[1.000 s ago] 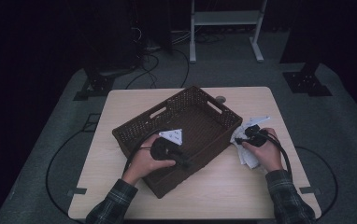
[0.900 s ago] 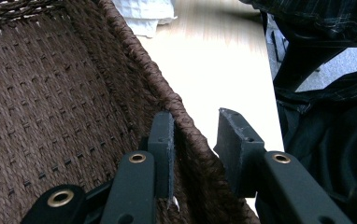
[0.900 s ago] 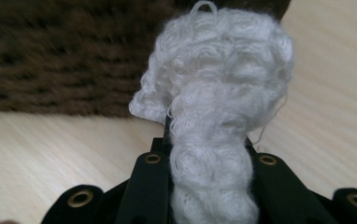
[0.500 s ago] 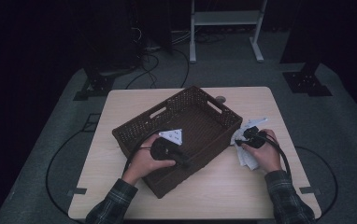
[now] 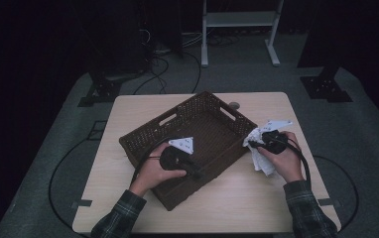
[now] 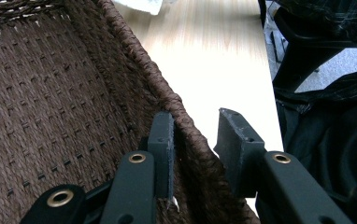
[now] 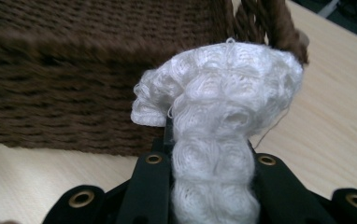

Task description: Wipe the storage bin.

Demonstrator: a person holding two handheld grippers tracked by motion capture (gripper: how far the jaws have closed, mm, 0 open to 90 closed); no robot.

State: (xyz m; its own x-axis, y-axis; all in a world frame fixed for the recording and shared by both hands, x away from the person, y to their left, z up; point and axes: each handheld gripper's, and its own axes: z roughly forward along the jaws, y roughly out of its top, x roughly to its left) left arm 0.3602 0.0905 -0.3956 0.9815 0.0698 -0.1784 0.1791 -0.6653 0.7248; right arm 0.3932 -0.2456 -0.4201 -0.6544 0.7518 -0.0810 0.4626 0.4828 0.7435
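A brown woven basket (image 5: 212,124) sits askew in the middle of the wooden table (image 5: 143,106). My left gripper (image 5: 196,172) straddles its near right wall (image 6: 167,93), one jaw inside and one outside, closed on the weave. A grey three-cornered plate (image 5: 183,145) tops that gripper. Just off the basket's right corner, my right gripper (image 5: 255,144) is shut on a white knitted cloth (image 5: 263,162). The cloth hangs down toward the table from the jaws. In the right gripper view the cloth (image 7: 223,79) bulges out above the jaws and hides their tips, with the basket's side (image 7: 74,70) right behind.
A small grey round disc (image 5: 234,105) lies near the table's far edge behind the basket. Beyond the table stand a white frame (image 5: 237,20) and black floor stands (image 5: 326,87). Bare tabletop (image 5: 237,193) lies between the hands at the front.
My right gripper has risen a little with the white cloth in it. The left gripper and the basket have stayed put.
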